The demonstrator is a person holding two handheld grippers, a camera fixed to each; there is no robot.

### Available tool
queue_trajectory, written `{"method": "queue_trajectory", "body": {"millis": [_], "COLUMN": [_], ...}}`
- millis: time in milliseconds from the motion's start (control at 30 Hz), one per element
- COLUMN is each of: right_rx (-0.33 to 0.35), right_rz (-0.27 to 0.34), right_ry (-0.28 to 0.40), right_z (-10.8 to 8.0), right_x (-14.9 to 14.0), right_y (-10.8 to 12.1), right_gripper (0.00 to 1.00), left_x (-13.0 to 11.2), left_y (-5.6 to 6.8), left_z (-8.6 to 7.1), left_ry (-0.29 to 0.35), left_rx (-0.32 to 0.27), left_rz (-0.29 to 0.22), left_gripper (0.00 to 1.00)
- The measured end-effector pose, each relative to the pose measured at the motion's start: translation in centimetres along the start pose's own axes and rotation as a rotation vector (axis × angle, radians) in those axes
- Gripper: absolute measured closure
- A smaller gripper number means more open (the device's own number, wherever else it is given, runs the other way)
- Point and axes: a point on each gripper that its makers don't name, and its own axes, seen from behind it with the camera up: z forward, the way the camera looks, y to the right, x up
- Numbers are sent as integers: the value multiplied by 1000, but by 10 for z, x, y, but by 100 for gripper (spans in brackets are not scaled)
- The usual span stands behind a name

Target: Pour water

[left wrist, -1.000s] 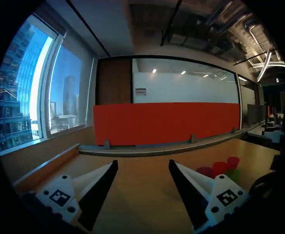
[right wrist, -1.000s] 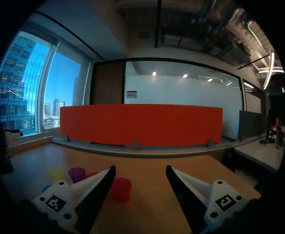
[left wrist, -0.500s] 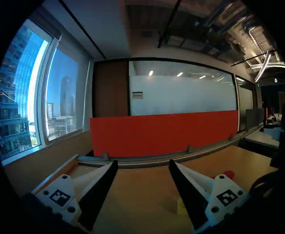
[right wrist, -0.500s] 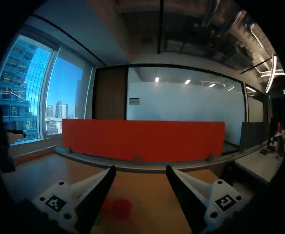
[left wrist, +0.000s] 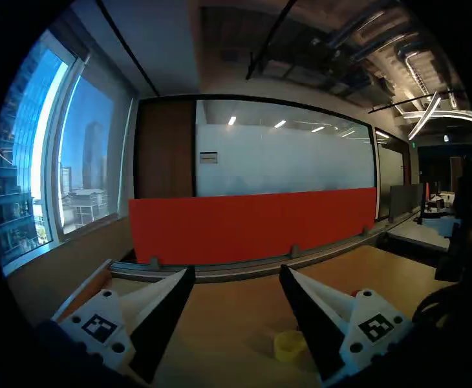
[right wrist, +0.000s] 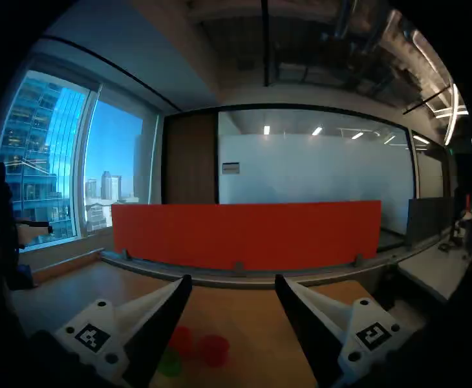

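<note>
Yellow cup [left wrist: 289,344], squat, rim up

A wooden table [left wrist: 236,317] carries a yellow cup [left wrist: 289,344], two red cups [right wrist: 214,349] and a green cup [right wrist: 169,363].

Yellow cup [left wrist: 288,344] partly behind left hand-held gripper [left wrist: 236,269], green cup [right wrist: 169,364] half hidden by right hand-held gripper [right wrist: 233,278]
</note>
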Motion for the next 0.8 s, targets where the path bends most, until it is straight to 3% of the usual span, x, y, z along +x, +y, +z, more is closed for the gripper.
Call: {"method": "queue_trajectory", "body": {"millis": [267, 567, 800], "right_rx": [125, 292, 360], "right_rz": [-21, -25, -15], "right_ry": [-8, -7, 13], "right_z": [-2, -9, -10], "right_x": [0, 5, 10], "right_y": [-20, -55, -67], "right_gripper": [1, 1, 1], "left_x": [-2, -6, -8], "left_y": [30, 54, 72], "left_z": [0, 0, -3], "left_ry": [-8, -8, 5], "left_rx": [-124, -227, -310], "left_rz": [12, 20, 32], "left_gripper": [3, 3, 3]}}
